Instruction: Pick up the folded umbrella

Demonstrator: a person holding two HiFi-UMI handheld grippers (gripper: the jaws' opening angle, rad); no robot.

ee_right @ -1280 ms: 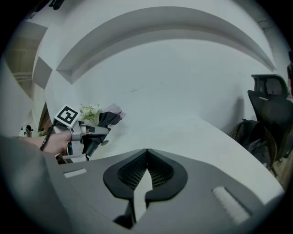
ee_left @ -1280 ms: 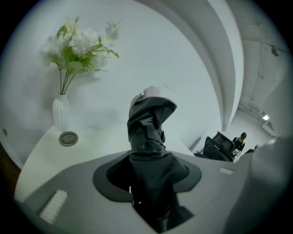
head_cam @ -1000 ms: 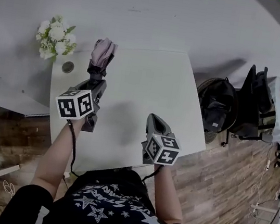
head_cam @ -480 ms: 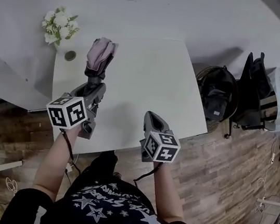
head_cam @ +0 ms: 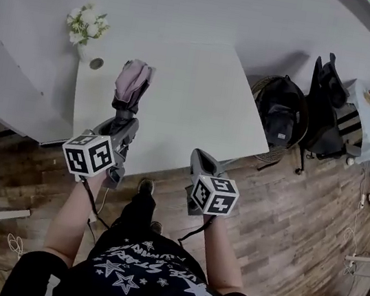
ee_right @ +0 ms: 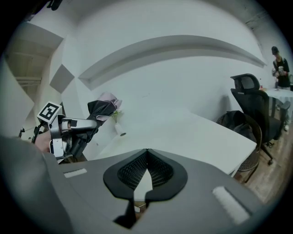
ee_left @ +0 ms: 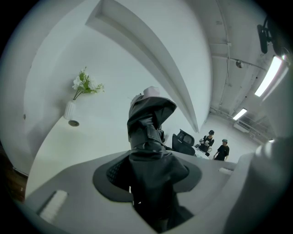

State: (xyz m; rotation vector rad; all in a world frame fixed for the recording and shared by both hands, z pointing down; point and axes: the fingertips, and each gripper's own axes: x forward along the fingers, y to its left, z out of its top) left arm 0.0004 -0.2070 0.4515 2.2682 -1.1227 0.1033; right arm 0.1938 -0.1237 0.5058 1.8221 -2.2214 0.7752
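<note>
Grip first: the folded umbrella (ee_left: 149,137) is clamped between the jaws of the left claw (ee_left: 151,187). It is taken by its lower end, and the dark bundled canopy with its pale pink tip sticks out ahead of the jaws, tilted a little upward. In the right gripper view it hangs in the air off to that claw's left, clear of the table (head_cam: 201,90), so the pick-up looks as good as done to me.

The right claw (ee_right: 145,183) is clenched on nothing: its pads meet at the tips and only the tabletop shows beyond them.

To finish well, I would hold the squeeze even. The fabric looks soft and slick, and most of the bundle lies beyond the jaws, so a loose grip could let it slide or droop. A steady wrist and no quick swings should be enough.

Ahead of the left claw and a little to its left, a vase of white flowers (head_cam: 86,24) stands at the table's far corner with a small round disc (head_cam: 96,64) just beside it. These are the nearest things to the umbrella's tip, and a forward sweep could knock them.

Beyond the right claw, to its right, an office chair (head_cam: 326,89) and a basket holding a black bag (head_cam: 277,116) stand on the wooden floor, well apart from both claws. Two people (ee_left: 215,144) stand far off. Nothing lies between the claws.
</note>
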